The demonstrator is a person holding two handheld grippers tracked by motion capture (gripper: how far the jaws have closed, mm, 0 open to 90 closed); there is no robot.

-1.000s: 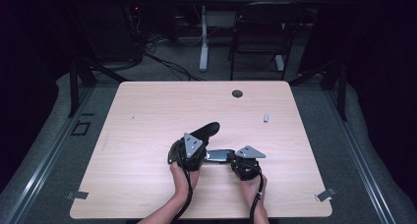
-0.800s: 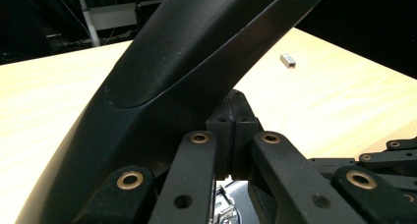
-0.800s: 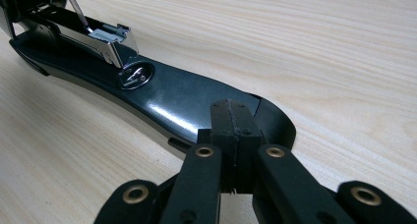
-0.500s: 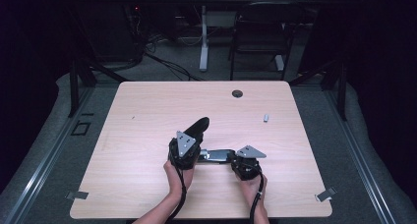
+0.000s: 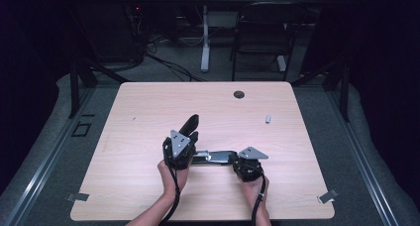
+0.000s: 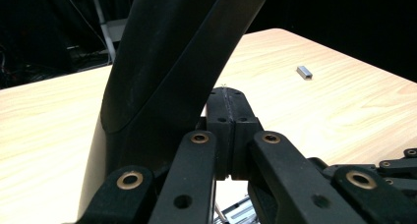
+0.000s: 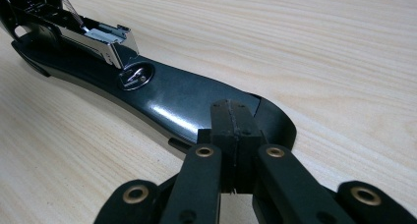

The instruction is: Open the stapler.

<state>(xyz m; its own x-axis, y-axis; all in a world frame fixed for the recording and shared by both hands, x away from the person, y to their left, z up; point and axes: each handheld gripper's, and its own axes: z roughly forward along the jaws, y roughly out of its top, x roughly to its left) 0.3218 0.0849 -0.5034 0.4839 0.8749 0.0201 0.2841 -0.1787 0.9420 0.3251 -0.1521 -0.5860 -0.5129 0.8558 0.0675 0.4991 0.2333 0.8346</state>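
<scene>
Table [image 5: 148,107] of pale wood spans the high view, and I work at its near edge with one gripper in each hand. Stapler [image 5: 210,156] lies near the table's near middle, between my two hands; it is black and swung open. Its base [image 7: 187,101] lies flat on the wood and carries the metal staple channel [image 7: 98,40] and the round anvil [image 7: 132,76]. Its top cover [image 6: 172,62] rises steeply and tilts toward the far side of the table.

My left gripper [image 6: 228,98] stands at the hinge end of the stapler. Its fingers are fully closed, pad against pad, with nothing between them. The raised cover passes just beside these fingers, on their left in the left gripper view; whether they touch it, I cannot tell.

My right gripper [image 7: 235,111] sits at the opposite end. Its fingers are likewise fully closed on nothing, and their joined tip sits over the front end of the base.

A small grey block [image 5: 267,119] lies on the table, well apart from the stapler, toward the far right.
</scene>
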